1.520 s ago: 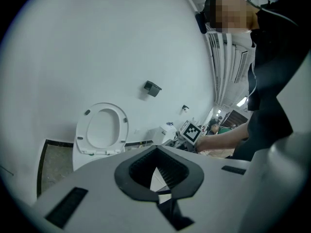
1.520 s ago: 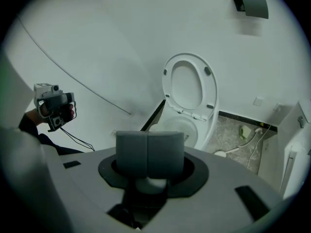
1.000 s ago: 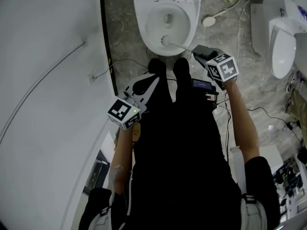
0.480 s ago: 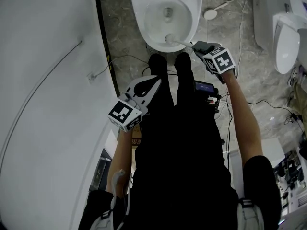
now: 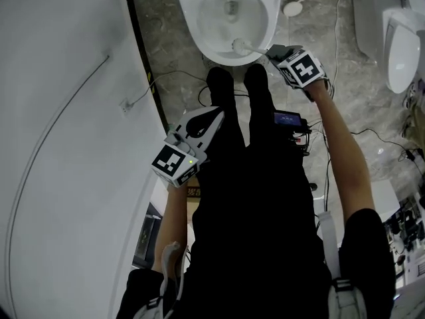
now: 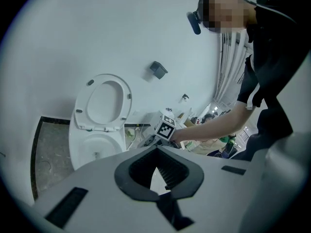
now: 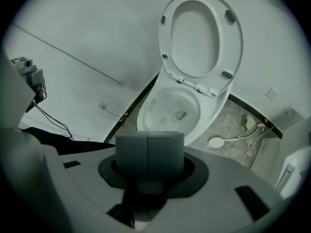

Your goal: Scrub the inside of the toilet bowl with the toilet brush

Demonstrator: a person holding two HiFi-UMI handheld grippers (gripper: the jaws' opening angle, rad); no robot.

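The white toilet bowl (image 5: 211,37) lies at the top of the head view, with its seat and lid (image 7: 201,38) up. A white toilet brush (image 5: 238,44) has its head against the bowl's near inner wall. Its thin handle slants back to my right gripper (image 5: 273,50), which is shut on it. In the right gripper view the pads (image 7: 165,151) sit pressed together and hide the handle. My left gripper (image 5: 216,115) hangs by the person's left leg, away from the bowl. It is open a little with nothing in it (image 6: 156,169).
The person's black shoes (image 5: 232,85) stand right before the bowl. A curved white wall (image 5: 66,145) closes the left side. On the marble floor lie cables, a small device (image 5: 287,119) and a white round piece on a hose (image 5: 291,8). A second white fixture (image 5: 398,38) stands at right.
My right arm has reached further forward, and the brush head has slid slightly right along the bowl's near wall. The left gripper has stayed by the leg.
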